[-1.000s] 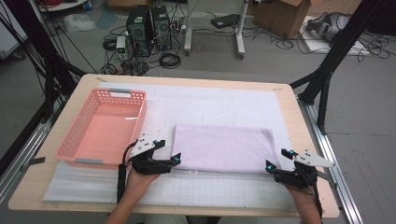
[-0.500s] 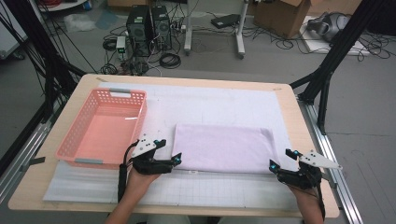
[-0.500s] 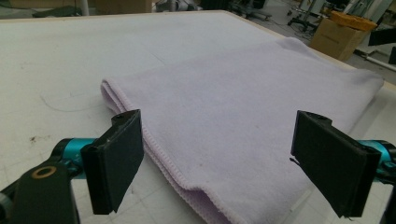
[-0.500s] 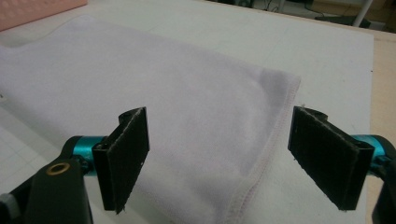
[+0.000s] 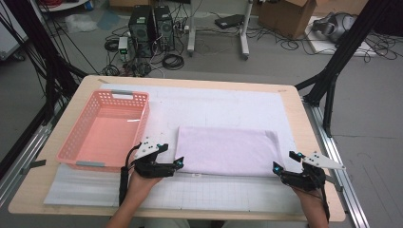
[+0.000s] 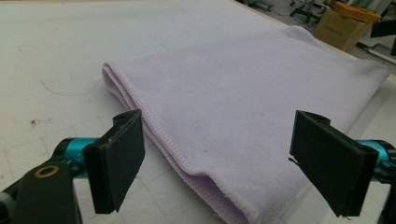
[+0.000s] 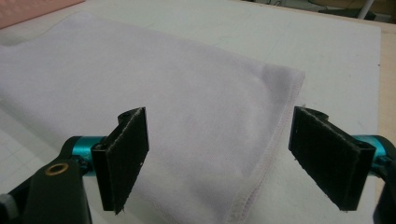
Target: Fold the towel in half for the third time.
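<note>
Basket (image 5: 105, 130): pink, slotted walls, on the left part of the worktop (image 5: 47, 190), just left of the towel.
Mat (image 5: 218, 107): white, faint grid, spread over most of the worktop, under basket and towel.
Towel (image 5: 227, 151): pale lilac, folded into a long flat rectangle, lying on the mat at the near middle of the worktop, long side across. Stitched hem along the edges; stacked layers visible at the near left corner in the left gripper view (image 6: 243, 112); right end with a hemmed edge and a rounded corner in the right gripper view (image 7: 177, 98). Surface smooth, no big wrinkles.
Left claw (image 5: 177, 164): low over the mat at the towel's near left corner, pointing right toward it; spread wide, nothing pinched. In its own view (image 6: 215, 163), near corner of the towel lying between the two pads, not touched by either.
Left hand (image 5: 140, 183): coming in from the bottom edge, forearm angled up and right, wrapped round the grip.
Right claw (image 5: 278, 168): low at the towel's near right corner, pointing left and away; spread wide, nothing pinched. In its own view (image 7: 217, 161), the towel's hemmed corner between the pads, clear of both.
Right hand (image 5: 311, 202): in from the bottom right, forearm nearly straight up the picture, grey plate on top of the grip.
</note>
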Demonstrator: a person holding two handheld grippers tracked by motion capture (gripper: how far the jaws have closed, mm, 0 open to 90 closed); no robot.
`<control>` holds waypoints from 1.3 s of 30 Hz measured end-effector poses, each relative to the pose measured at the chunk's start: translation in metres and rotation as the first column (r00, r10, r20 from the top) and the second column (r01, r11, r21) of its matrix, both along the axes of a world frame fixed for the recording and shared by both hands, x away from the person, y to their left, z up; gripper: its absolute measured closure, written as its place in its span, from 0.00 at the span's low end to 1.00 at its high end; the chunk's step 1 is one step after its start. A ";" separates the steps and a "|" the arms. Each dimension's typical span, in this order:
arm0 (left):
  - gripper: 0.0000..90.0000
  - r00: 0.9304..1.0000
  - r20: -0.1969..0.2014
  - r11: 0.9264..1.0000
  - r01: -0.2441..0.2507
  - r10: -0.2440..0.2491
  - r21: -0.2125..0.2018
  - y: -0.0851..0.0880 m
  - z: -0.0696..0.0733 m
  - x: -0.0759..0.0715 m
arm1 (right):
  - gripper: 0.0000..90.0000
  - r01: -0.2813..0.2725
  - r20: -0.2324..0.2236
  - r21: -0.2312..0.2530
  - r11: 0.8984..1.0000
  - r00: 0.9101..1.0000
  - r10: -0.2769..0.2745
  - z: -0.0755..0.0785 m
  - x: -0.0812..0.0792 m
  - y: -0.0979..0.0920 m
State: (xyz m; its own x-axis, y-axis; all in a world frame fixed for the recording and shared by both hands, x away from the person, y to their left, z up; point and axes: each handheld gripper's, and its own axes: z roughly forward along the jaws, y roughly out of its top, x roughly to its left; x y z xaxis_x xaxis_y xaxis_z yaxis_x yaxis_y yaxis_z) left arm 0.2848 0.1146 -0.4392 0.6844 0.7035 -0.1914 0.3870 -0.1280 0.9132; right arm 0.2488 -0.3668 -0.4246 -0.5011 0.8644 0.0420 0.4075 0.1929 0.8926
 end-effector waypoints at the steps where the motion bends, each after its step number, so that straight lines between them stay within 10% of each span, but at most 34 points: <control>1: 0.21 1.000 0.000 1.000 -0.001 0.001 0.001 0.000 0.000 0.000 | 0.21 0.001 -0.003 0.008 1.000 1.000 -0.001 0.000 0.000 0.000; 24: 0.32 0.982 -0.178 0.986 -0.037 0.066 0.161 -0.006 -0.011 0.002 | 0.21 -0.002 -0.027 0.003 1.000 1.000 0.002 -0.003 0.003 0.000; 39: 0.43 0.988 -0.147 0.971 -0.017 0.053 0.240 -0.021 -0.011 -0.002 | 0.21 -0.044 -0.021 0.002 0.999 0.999 0.044 -0.003 0.013 0.019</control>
State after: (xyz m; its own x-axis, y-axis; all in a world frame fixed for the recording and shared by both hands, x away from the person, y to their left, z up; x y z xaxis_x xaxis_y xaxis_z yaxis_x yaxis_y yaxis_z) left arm 0.2829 0.0936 -0.4507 0.6346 0.7642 -0.1156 0.5263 -0.3178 0.7887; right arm 0.2623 -0.3482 -0.4271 -0.5375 0.8415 0.0542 0.4177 0.2098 0.8840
